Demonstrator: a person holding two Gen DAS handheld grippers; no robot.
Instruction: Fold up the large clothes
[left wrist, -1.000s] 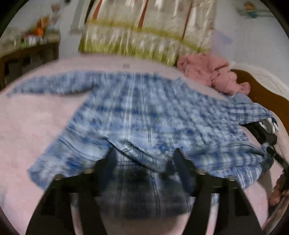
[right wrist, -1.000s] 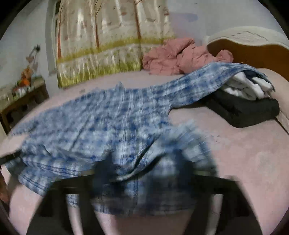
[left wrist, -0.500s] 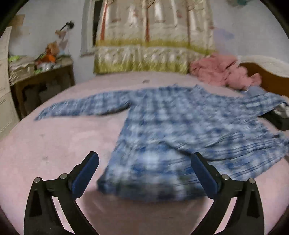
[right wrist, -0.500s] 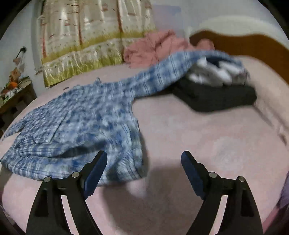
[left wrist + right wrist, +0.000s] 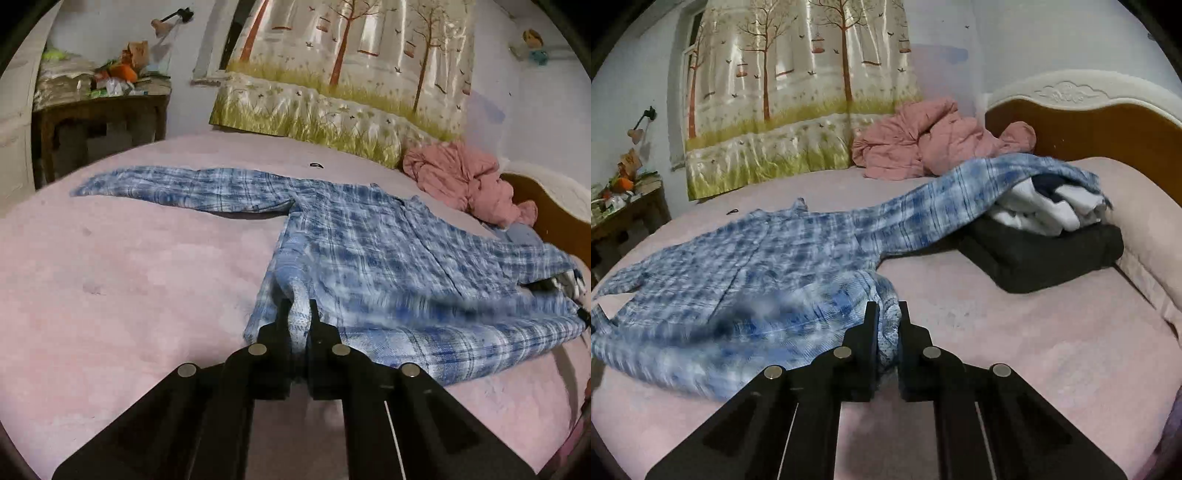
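A blue plaid shirt (image 5: 369, 251) lies spread on the pink bed (image 5: 129, 277), one sleeve stretched far left. My left gripper (image 5: 298, 314) is shut on the shirt's near left hem corner. In the right wrist view the shirt (image 5: 757, 266) lies left of centre, its other sleeve draped over a stack of folded clothes (image 5: 1052, 229). My right gripper (image 5: 886, 317) is shut on the shirt's near right hem corner, which bunches between the fingers.
A crumpled pink quilt (image 5: 934, 144) lies at the head of the bed by the wooden headboard (image 5: 1108, 125). A tree-print curtain (image 5: 351, 74) hangs behind. A cluttered wooden side table (image 5: 99, 110) stands at the far left. A small dark hair tie (image 5: 316, 165) lies beyond the shirt.
Half a second ago both grippers were open above the bed in front of the shirt. Now both have closed on the hem corners of the shirt.
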